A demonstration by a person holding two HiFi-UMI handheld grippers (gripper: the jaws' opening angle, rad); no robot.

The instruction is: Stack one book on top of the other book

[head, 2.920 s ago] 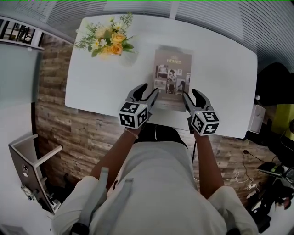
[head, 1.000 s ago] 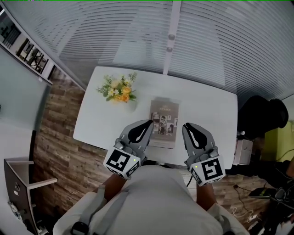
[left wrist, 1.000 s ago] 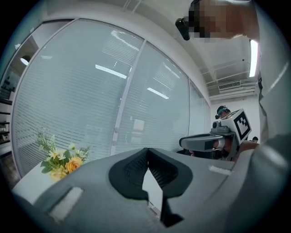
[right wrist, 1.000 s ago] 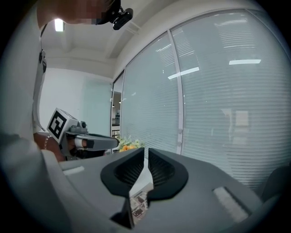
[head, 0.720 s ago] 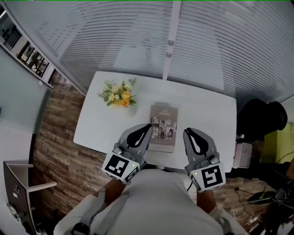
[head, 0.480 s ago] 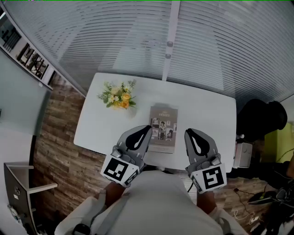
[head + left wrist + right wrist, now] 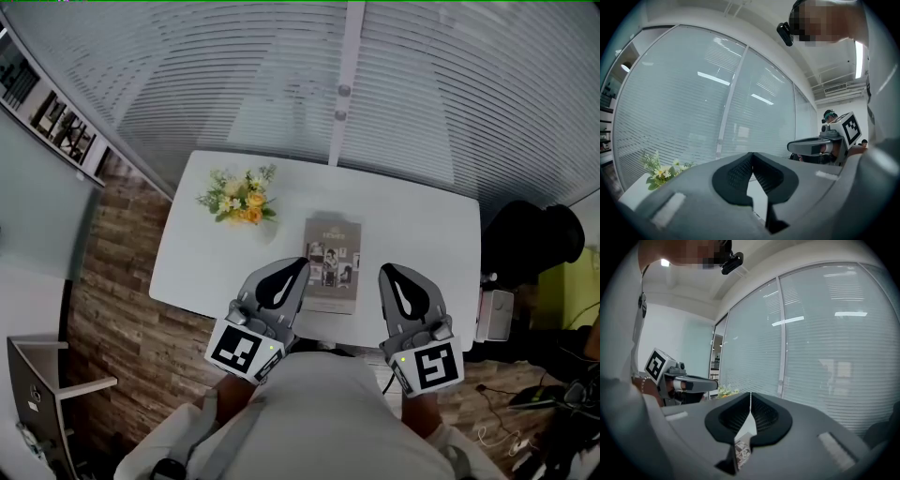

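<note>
Found the left gripper clenched on nothing, its jaws pressed together in the left gripper view. Found the right gripper likewise clamped shut and empty, with a sliver of printed cover glimpsed far below through the slot behind the pads. Noted both hovering over the near edge of the desk, one to each side of the book, touching neither it nor each other.

Saw a single cover lying flat at mid-desk, close to the front edge and well apart from the flowers towards the far left (could not tell from above whether a second book lay beneath it).

Judged the stacking most likely done, and the step in hand a clean withdrawal. Best handled by drawing both grippers straight back and upward, kept level, with no sweep across the cover. Needed most care at the book's near edge, close enough to the tips to be nudged askew. Worth checking for overhang along the sides before calling it finished.
</note>
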